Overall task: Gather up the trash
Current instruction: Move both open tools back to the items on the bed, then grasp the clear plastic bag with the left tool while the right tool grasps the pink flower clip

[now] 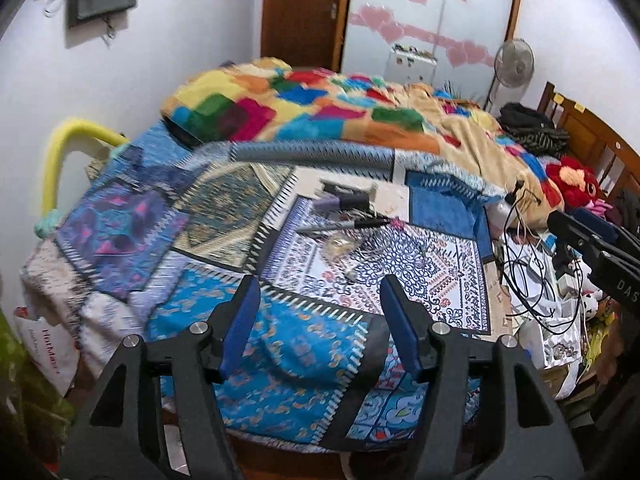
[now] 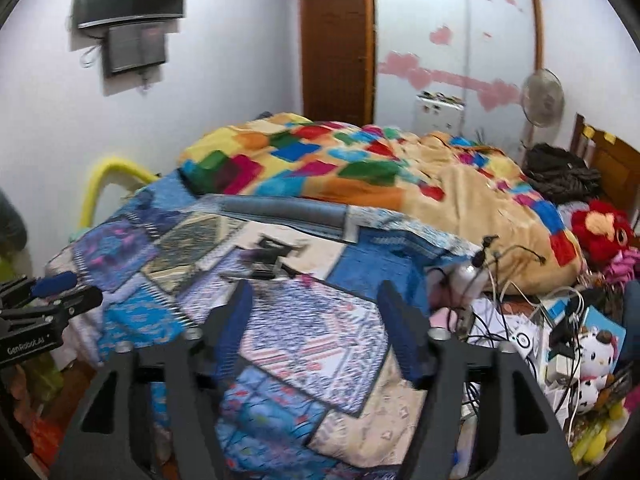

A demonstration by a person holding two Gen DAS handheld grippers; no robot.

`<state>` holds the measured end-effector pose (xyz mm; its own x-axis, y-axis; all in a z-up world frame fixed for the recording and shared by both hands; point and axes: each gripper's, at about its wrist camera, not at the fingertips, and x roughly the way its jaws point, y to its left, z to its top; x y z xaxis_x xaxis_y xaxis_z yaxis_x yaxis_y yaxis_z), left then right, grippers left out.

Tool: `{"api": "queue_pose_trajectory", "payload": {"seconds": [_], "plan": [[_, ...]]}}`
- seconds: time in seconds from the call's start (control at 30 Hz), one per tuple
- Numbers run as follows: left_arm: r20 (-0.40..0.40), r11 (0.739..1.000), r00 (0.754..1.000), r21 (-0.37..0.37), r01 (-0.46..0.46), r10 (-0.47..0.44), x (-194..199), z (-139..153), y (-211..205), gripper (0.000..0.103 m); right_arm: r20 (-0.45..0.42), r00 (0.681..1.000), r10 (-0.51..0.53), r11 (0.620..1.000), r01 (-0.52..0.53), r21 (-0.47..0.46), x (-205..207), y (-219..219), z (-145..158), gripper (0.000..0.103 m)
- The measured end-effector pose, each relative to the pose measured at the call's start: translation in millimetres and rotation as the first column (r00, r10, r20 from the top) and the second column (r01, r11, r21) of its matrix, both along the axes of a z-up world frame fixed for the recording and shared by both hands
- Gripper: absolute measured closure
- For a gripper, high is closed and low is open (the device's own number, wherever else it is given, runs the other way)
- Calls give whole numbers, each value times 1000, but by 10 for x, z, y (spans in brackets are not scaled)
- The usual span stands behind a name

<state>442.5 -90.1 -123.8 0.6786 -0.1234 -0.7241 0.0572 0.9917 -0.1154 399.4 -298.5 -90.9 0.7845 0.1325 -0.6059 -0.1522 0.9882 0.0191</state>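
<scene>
Both the left tongs (image 1: pixel 318 288) and right tongs (image 2: pixel 314 294) hang spread and empty above a bed (image 1: pixel 192 216) with a patchwork quilt, where a marker pen (image 1: pixel 344 225) and small litter (image 1: pixel 340 246) lie mid-quilt.

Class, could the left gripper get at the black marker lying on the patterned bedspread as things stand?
Probably yes. The left gripper has its jaws open and empty, and the black marker lies uncovered on the bedspread ahead, with only small clutter beside it.
</scene>
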Motion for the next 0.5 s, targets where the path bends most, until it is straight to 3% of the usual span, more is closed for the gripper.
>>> {"api": "queue_pose_trajectory", "payload": {"seconds": [0.03, 0.23, 0.5], "plan": [[-18, 1000, 1000, -11, 7, -7, 103, -89, -15, 40, -9, 1000, -13, 1000, 12, -7, 59, -32, -48, 28], [-130, 997, 991, -68, 28, -36, 667, -615, -73, 40, -92, 996, 19, 1000, -20, -19, 505, -111, -407, 28], [-180, 998, 982, -52, 46, -54, 1156, -1106, -152, 40, -189, 980, 62, 998, -65, -13, 1104, -42, -918, 28]]}}
